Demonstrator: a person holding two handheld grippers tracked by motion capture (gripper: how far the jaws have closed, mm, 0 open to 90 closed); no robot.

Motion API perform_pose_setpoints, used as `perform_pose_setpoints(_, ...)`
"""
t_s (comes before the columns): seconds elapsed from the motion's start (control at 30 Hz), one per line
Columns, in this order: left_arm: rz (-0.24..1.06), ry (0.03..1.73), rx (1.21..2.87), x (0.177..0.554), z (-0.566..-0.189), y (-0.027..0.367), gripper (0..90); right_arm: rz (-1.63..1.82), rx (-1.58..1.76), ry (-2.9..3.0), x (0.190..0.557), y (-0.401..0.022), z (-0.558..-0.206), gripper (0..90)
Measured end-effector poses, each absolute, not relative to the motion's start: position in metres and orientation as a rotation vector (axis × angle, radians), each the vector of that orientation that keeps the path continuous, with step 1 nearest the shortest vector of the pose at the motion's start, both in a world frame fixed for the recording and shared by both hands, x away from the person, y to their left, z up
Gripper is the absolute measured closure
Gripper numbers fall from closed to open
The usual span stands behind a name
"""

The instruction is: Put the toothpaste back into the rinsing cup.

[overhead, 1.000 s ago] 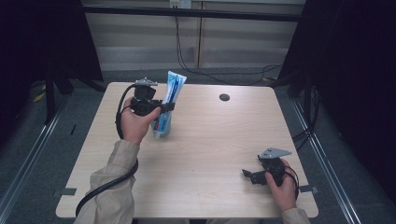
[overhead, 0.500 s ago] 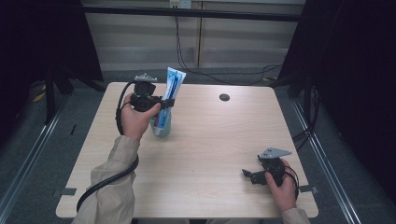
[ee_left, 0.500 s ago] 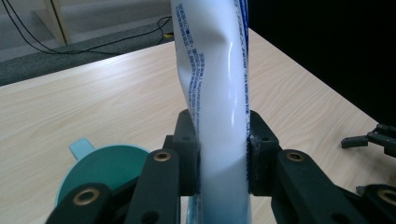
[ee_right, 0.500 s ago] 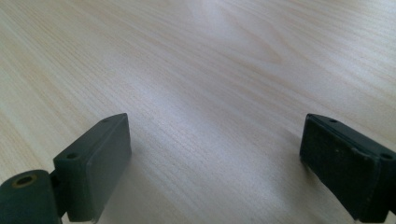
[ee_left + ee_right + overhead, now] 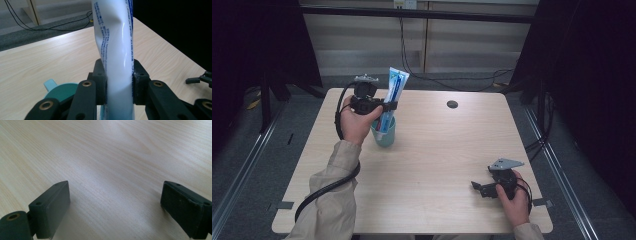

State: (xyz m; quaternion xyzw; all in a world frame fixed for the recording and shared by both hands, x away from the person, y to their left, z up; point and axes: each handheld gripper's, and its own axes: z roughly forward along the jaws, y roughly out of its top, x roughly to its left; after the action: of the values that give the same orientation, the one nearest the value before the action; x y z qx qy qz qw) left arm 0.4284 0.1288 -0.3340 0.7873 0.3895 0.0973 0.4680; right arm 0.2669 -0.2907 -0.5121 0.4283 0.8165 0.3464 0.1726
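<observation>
My left tongs (image 5: pixel 119 82) pinched the toothpaste tube (image 5: pixel 391 97) upright with its lower end inside the teal cup (image 5: pixel 384 135), while my right tongs (image 5: pixel 115 207) rested spread, well apart from that cup.

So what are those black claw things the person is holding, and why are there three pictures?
Each hand holds a pinching tool with two black jaws. One picture looks down from above the wooden table; the other two come from small cameras riding on the tools. The left tool is squeezed shut on a toothpaste tube, which stands with its bottom end in a teal cup. You can see the jaws pressing the tube in the left gripper view. The right tool rests low by the table's near edge, its jaws wide open with nothing between them. A small dark round spot sits near the far side.
</observation>
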Motion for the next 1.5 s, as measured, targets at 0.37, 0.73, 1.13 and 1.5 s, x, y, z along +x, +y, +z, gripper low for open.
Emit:
perform_pose_setpoints(0.37,0.244,0.953,1.916,0.435,-0.330,0.129,70.6,0.983,1.214,2.317,0.267,-0.291,-0.512,8.4)
perform_pose_setpoints(0.73,0.258,0.966,1.899,0.442,-0.332,0.129,70.6,0.983,1.215,2.317,0.267,-0.291,-0.512,8.4)
perform_pose_setpoints(1.13,0.267,0.978,1.902,0.451,-0.334,0.131,70.6,0.984,1.215,2.315,0.267,-0.291,-0.512,8.4)
perform_pose_setpoints(1.5,0.281,0.987,1.887,0.461,-0.335,0.134,70.6,0.984,1.217,2.315,0.267,-0.291,-0.512,8.4)
